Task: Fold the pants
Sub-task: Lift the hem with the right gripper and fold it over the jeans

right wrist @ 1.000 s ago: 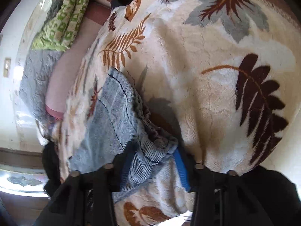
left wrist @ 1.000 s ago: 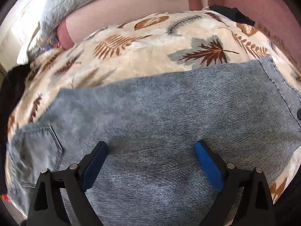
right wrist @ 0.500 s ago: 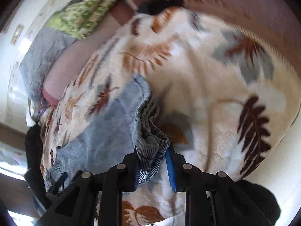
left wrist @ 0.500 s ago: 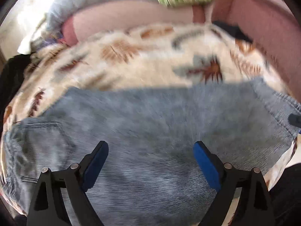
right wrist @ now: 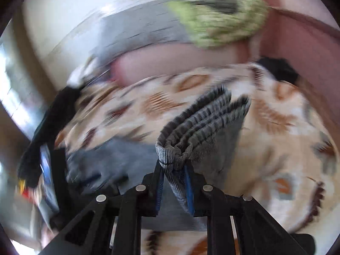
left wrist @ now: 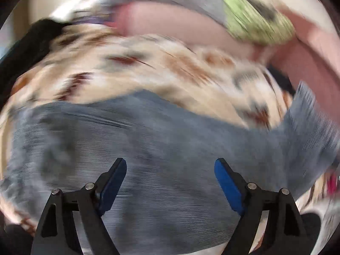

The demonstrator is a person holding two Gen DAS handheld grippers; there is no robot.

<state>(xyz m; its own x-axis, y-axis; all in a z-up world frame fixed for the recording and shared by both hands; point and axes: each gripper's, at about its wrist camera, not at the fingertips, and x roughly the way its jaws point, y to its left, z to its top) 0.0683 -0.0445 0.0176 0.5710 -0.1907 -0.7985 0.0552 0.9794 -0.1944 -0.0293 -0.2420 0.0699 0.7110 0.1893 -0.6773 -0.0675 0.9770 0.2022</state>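
Grey-blue striped pants point(left wrist: 148, 144) lie across a cream blanket with brown leaf prints point(left wrist: 170, 70). My left gripper point(left wrist: 170, 170) is open and empty, hovering over the middle of the pants. My right gripper point(right wrist: 174, 170) is shut on the bunched hem end of the pants point(right wrist: 204, 114) and holds it lifted off the blanket point(right wrist: 276, 127). That lifted end shows at the right of the left wrist view point(left wrist: 308, 123). Both views are blurred by motion.
A pink sofa back point(left wrist: 170, 19) runs behind the blanket, with a grey cloth point(right wrist: 138, 29) and a green patterned cloth point(left wrist: 255, 21) on it. Dark fabric point(left wrist: 31, 40) lies at the left edge. The left gripper's body point(right wrist: 55, 170) shows at the left of the right wrist view.
My right gripper has closed on the pants' end and lifted it, swinging toward the left. The left gripper stayed open over the pants while its view shifted.
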